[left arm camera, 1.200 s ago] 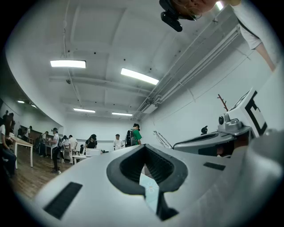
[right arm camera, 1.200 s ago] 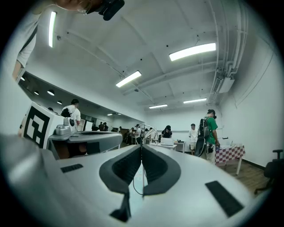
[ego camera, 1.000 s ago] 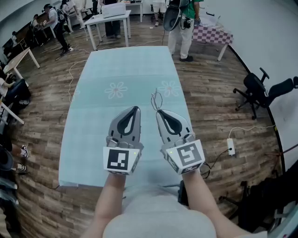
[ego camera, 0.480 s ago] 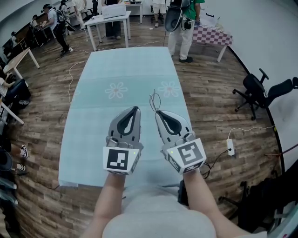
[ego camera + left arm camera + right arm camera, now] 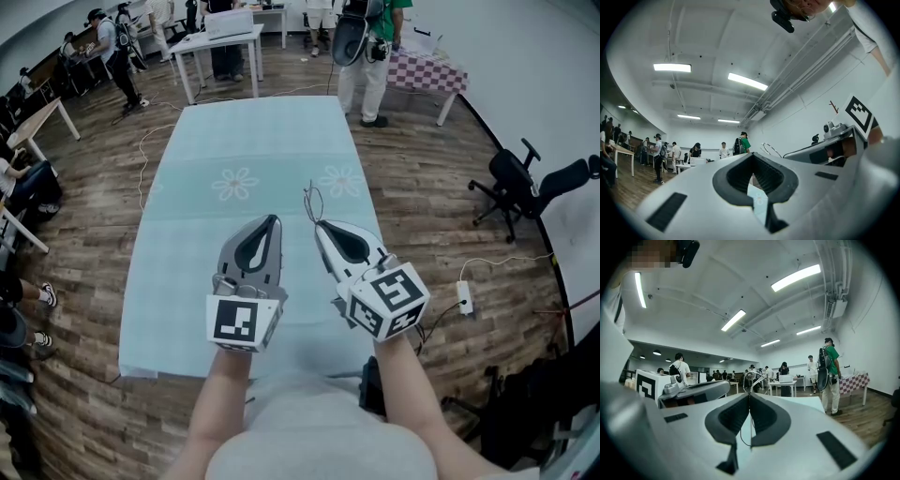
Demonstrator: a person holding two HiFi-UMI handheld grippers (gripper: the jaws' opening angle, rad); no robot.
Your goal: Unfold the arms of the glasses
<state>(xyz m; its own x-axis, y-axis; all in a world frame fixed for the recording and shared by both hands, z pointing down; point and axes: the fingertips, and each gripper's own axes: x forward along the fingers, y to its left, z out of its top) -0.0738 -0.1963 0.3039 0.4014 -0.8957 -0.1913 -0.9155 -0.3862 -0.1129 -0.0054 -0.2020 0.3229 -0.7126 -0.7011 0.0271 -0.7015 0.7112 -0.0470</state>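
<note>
Thin wire-frame glasses (image 5: 312, 202) hang in the air above the teal tablecloth (image 5: 234, 141), pinched at the tip of my right gripper (image 5: 321, 225), which is shut on them. In the right gripper view a fine wire runs down between the closed pads and the frame (image 5: 757, 378) sticks out past the tip (image 5: 749, 394). My left gripper (image 5: 275, 219) is just to the left, shut and holding nothing, a short gap away from the glasses. From the left gripper view (image 5: 752, 155) the glasses' wire loop (image 5: 771, 149) shows at the right gripper's tip.
The long table's cloth carries flower prints (image 5: 234, 182). A person (image 5: 367, 47) stands at the far end beside a checkered table (image 5: 427, 70). A white table (image 5: 220, 42) stands far left, an office chair (image 5: 516, 183) on the right, a power strip (image 5: 463, 294) on the floor.
My right gripper has rolled, its marker cube swinging right and lower, with the glasses still in its tip. The left gripper has stayed put.
</note>
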